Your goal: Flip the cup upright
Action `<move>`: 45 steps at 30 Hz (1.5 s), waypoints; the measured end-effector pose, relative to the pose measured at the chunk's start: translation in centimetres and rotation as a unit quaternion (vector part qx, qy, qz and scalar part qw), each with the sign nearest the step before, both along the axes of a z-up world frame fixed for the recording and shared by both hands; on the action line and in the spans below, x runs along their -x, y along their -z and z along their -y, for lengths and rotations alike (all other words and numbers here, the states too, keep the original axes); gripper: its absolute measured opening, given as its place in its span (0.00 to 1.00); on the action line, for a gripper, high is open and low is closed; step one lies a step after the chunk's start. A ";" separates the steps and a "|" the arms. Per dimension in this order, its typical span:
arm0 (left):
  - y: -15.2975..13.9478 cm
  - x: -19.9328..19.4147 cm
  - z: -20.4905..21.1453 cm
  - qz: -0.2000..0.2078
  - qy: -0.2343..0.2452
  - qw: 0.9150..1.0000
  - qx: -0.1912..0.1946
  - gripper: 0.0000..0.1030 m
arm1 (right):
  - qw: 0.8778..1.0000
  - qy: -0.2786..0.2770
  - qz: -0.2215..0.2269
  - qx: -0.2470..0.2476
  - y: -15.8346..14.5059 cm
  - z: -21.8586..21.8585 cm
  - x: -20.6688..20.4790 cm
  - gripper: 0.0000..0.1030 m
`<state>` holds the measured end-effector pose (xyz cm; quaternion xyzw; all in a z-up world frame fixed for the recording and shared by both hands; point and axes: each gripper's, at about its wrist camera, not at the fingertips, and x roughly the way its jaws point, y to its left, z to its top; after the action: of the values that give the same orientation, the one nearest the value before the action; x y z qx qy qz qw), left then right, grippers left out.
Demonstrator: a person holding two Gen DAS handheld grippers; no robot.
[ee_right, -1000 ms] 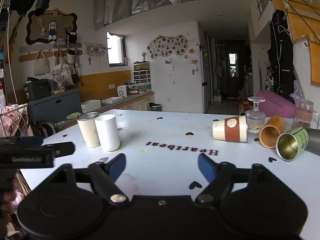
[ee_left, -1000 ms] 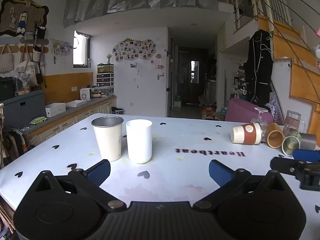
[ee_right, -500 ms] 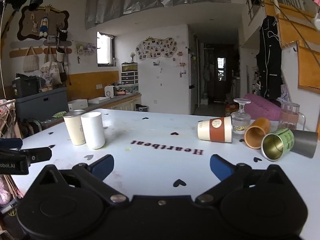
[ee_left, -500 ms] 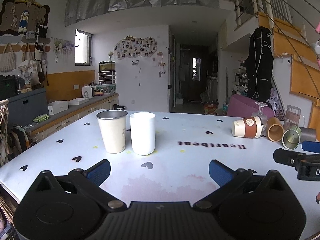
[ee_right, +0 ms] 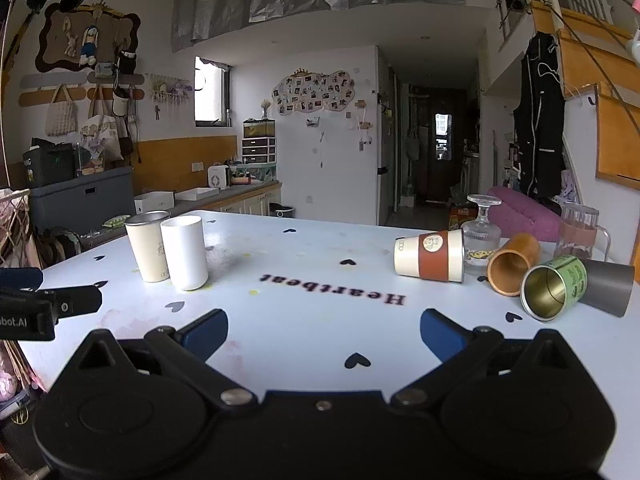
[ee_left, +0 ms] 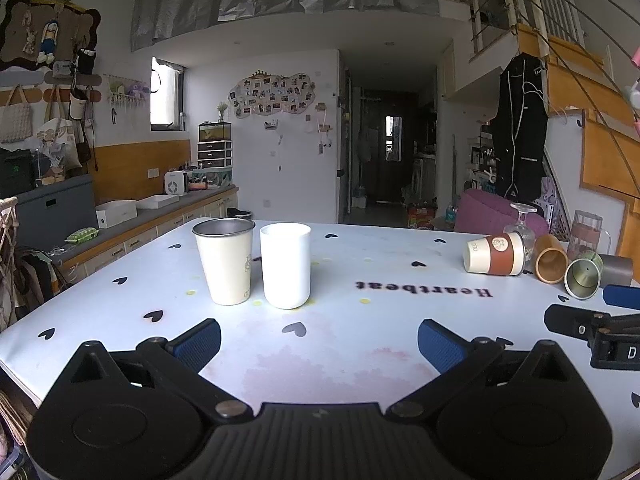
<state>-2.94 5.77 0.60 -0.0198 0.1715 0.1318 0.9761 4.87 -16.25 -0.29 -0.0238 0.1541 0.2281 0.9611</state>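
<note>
A: How do the two tools stand?

B: Both spread wide and holding nothing. The left gripper point(ee_left: 319, 338) hangs low over the near edge of the table point(ee_left: 360, 360), and so does the right gripper point(ee_right: 324, 334).

A: And the cups that need righting?

B: Ahead of the right gripper and off to its right side lies a cluster. The paper cup with the brown sleeve point(ee_right: 430, 256) is on its side, its base pointing toward the tool's left. Just beyond it stands an upturned stemmed glass point(ee_right: 482, 236). Further right lie an orange cup point(ee_right: 512, 264), a green tin cup point(ee_right: 554, 286) with its mouth facing the tool, and a grey cup point(ee_right: 610, 286) behind that one. The cream cup point(ee_left: 226, 266) and white cup point(ee_left: 286, 266) ahead-left of the left gripper are already upright.

A: What might go wrong?

B: The fallen cups look crowded, some seemingly touching. A wide jaw reaching in for one would likely nudge a neighbour, and round cups on their sides could roll, perhaps off the table's right edge. The glass is the worst risk: a knock from the sleeved cup as it swings up could topple it.

A: Anything else?

B: A paper cup squeezed hard may buckle. Gripped near the rim, it could slip during the turn.
</note>
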 end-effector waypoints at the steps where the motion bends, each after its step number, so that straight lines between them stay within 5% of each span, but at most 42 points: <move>1: 0.0 0.0 0.0 0.000 0.000 1.000 0.000 1.00 | 1.000 0.000 0.000 0.001 0.0 0.0 0.0 1.00; 45: -0.1 0.0 0.0 0.000 0.000 1.000 0.000 1.00 | 1.000 -0.004 -0.004 0.002 0.2 -0.1 0.2 1.00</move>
<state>-2.96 5.79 0.70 -0.0195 0.1718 0.1321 0.9761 4.67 -16.13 -0.52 -0.0250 0.1584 0.2318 0.9594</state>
